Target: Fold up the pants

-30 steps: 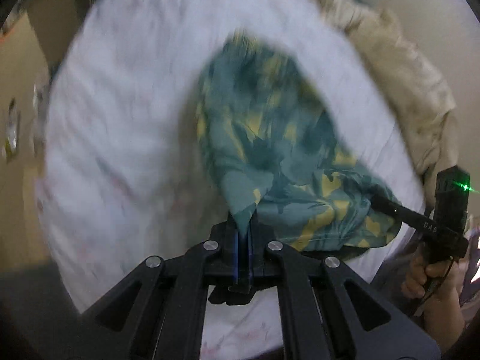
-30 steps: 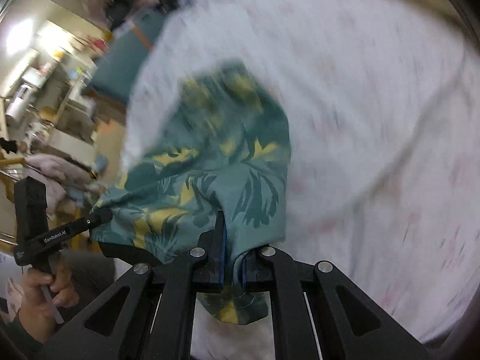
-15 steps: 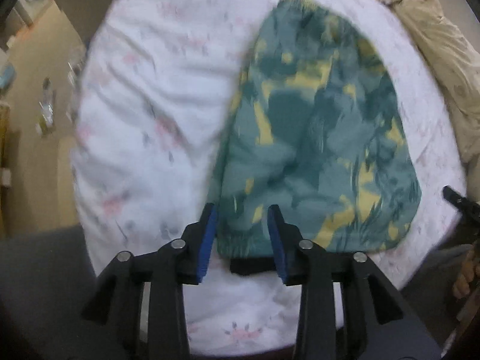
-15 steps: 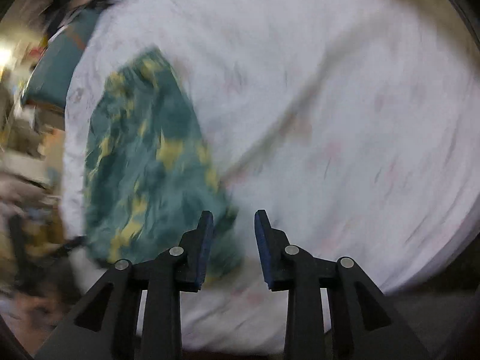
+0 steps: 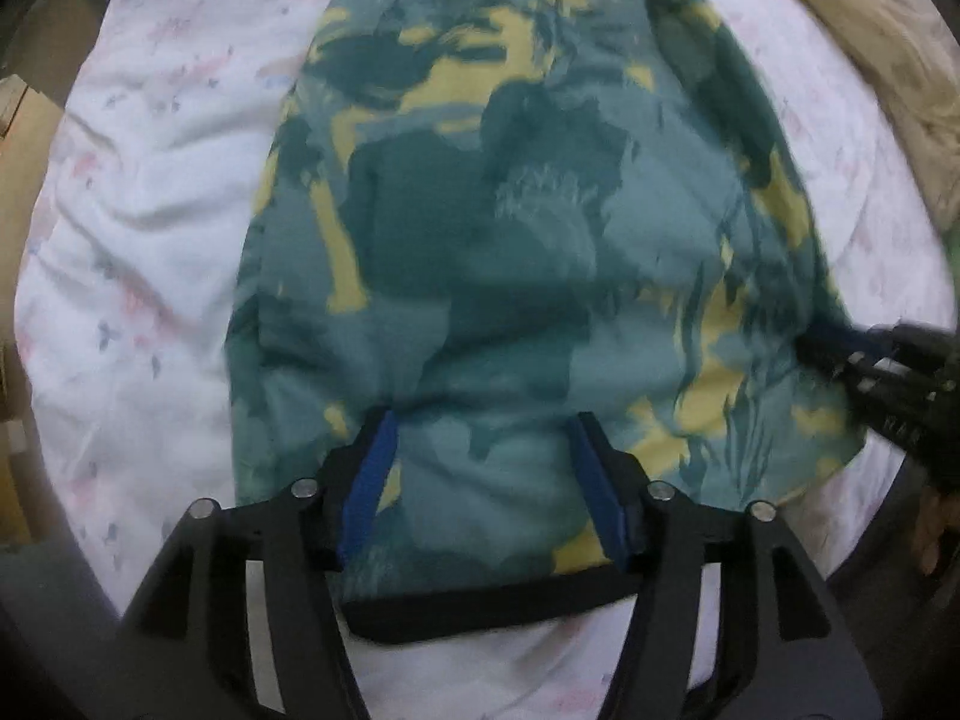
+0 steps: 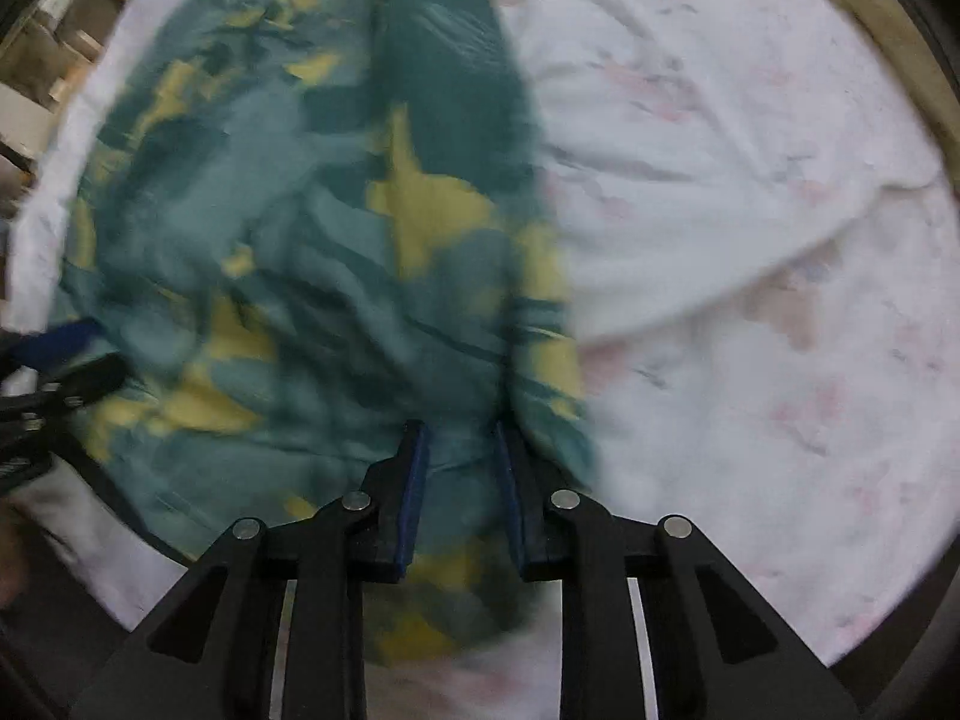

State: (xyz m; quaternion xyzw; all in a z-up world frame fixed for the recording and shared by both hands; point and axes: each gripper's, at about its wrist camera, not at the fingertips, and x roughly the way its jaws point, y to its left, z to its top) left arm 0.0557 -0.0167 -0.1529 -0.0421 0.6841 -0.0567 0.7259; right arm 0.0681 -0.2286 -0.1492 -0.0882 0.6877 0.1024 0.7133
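Observation:
The teal pants (image 5: 510,210) with a yellow leaf print lie spread flat on the white floral bedsheet (image 5: 150,210). My left gripper (image 5: 483,420) points down over their near hem. Its jaws are opening wide, with cloth lying under the gap and neither pad touching it. In the right wrist view the pants (image 6: 300,240) fill the left half. My right gripper (image 6: 459,429) hangs over their near right corner. Its jaws are closing with fabric in the narrow gap, and the pads do not press on it. Each view shows the other gripper at the pants' side edge.
A beige blanket (image 5: 888,60) is bunched along the far right of the bed and also shows as the beige blanket (image 6: 900,60) in the right wrist view. Bare sheet (image 6: 750,180) stretches right of the pants. The bed edge and wooden floor (image 5: 24,120) lie to the left.
A second ago both grippers were shut on the lifted pants. They let go, the pants settled flat, and both grippers have dropped close over the near edge. The left jaws spread wider and the right narrowed.

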